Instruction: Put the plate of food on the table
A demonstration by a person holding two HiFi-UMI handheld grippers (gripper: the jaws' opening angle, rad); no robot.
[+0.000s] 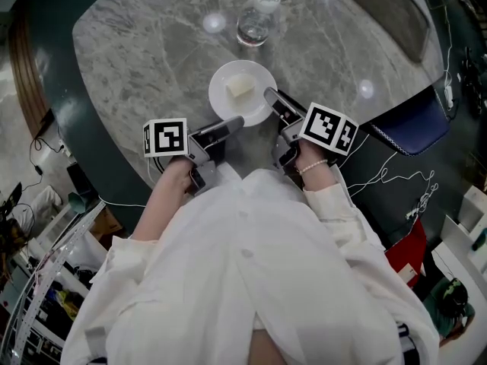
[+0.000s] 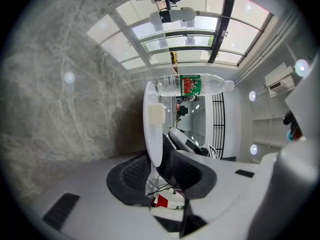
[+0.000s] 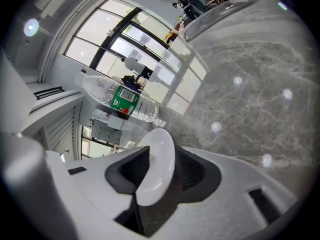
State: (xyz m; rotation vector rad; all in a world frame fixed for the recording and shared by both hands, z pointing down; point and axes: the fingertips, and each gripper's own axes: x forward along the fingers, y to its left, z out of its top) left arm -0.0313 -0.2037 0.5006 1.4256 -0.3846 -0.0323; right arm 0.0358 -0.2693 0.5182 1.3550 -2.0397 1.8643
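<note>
A small white plate [image 1: 243, 93] carrying a pale cube of food [image 1: 240, 87] sits at the near edge of the grey marble table [image 1: 137, 44]. My left gripper [image 1: 232, 122] reaches in from the left, shut on the plate's near-left rim. In the left gripper view the plate [image 2: 152, 129] stands edge-on between the dark pads, with the food [image 2: 156, 114] on its face. My right gripper [image 1: 272, 97] is at the plate's right rim. In the right gripper view the plate [image 3: 159, 149] lies between the jaws of the right gripper [image 3: 162, 170], with a gap beside one pad, so it is open.
A clear water bottle [image 1: 256, 20] with a green cap stands just beyond the plate. A dark oval object [image 1: 388, 10] lies at the table's far right. A blue seat [image 1: 415, 124] stands off the table's right edge. Cables trail on the floor.
</note>
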